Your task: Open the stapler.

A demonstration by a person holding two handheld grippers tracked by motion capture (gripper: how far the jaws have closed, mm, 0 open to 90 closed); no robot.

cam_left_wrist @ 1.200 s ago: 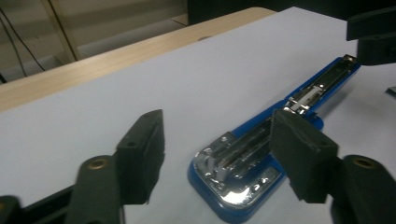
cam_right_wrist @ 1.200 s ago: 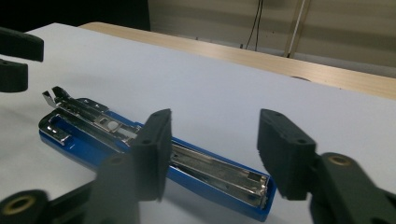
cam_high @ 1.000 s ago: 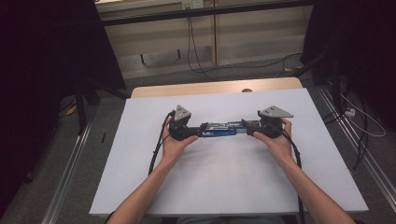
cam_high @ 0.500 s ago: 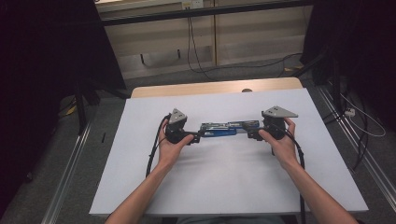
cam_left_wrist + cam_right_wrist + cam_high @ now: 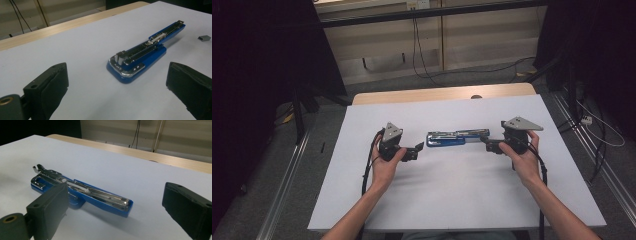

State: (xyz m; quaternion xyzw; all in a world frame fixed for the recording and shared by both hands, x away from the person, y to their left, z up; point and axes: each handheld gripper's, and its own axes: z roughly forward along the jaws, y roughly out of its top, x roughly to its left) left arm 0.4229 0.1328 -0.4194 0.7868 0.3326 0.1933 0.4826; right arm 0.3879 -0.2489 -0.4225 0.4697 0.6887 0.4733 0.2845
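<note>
White table (image 5: pixel 452 200) spread wide under everything. Blue stapler (image 5: pixel 458 137) flat at mid-table, swung open, touched by neither claw. Left claw (image 5: pixel 417 149) and right claw (image 5: pixel 486 143) just off either end — jaws just opened, now wide apart, nothing gripped. Small staple strip (image 5: pixel 204 38) beside.

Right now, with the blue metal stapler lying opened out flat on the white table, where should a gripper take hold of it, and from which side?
Probably the wide blue base end of the blue metal stapler, from the left gripper side. That end lies flat, is the thickest part, and has two straight long edges for the jaws to close across. The thin arm toward the right gripper looks less firm. Both grippers are open and clear.
</note>
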